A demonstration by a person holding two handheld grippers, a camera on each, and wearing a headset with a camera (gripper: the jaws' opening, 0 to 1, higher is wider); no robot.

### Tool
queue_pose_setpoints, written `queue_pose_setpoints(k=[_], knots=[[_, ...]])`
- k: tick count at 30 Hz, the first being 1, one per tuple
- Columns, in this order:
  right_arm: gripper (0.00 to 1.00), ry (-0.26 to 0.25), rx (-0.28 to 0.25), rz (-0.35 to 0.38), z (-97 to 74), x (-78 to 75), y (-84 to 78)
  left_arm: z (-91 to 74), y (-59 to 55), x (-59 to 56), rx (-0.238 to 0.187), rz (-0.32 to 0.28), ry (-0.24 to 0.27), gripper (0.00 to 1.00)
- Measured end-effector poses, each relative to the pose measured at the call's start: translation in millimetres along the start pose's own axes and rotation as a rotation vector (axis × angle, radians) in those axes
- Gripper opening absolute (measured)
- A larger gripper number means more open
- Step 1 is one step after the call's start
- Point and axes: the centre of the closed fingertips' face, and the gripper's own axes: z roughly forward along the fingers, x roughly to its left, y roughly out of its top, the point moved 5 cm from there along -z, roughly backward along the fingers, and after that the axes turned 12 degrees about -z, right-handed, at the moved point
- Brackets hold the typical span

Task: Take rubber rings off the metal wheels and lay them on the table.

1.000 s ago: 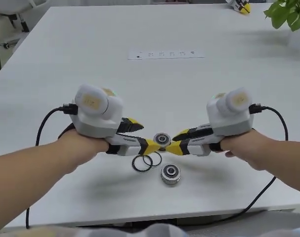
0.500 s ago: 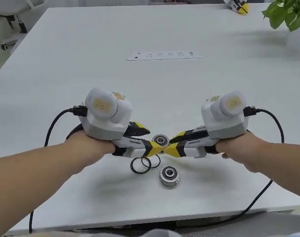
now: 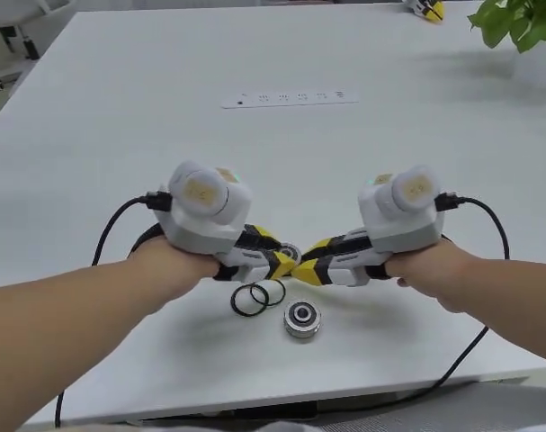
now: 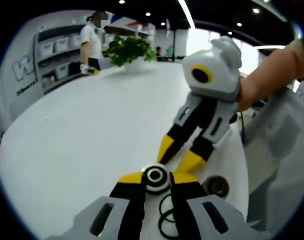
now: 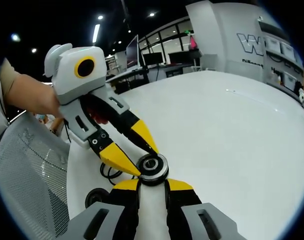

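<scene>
At lower centre of frame the metal wheel (image 3: 290,253) sits face-up between both tools, pinched across its rim by the jaws of the left gripper (image 3: 284,262) — the right gripper (image 3: 305,264) meets it head-on, jaws slightly spread, bite unclear — with two rubber rings (image 3: 262,295) on the desk (image 3: 120,135) just below.

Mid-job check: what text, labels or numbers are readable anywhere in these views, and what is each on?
"W": a large letter on the wall sign, cut off at the edge of the right gripper view.
Smaller line under that letter: too blurred to read.
Dark markings on the white strip on the table: too small to read.
Metal wheel: no legible marking.
</scene>
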Motion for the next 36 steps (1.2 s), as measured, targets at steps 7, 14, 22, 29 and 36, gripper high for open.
queue_pose_setpoints(k=[7,14,22,29,36], knots=[[0.16,-0.002,-0.002,-0.003,-0.4,0.4,-0.3,0.1,0.3,5.0,0.004,0.026,0.033,0.19],[0.15,-0.003,-0.005,-0.004,-0.5,0.0,-1.0,2.1,-1.5,-0.6,0.02,0.082,0.02,0.17],[0.15,-0.007,-0.009,0.0,-0.9,1.1,-0.6,1.9,-0.8,4.3,0.014,0.061,0.039,0.13],[0.01,-0.023,0.01,0.038,-3.0,-1.5,-4.7,2.1,-2.2,4.9,0.003,0.034,0.047,0.13],[0.0,-0.019,-0.008,0.102,-2.7,-0.2,-2.2,2.6,-2.4,4.3,0.007,0.033,0.048,0.13]])
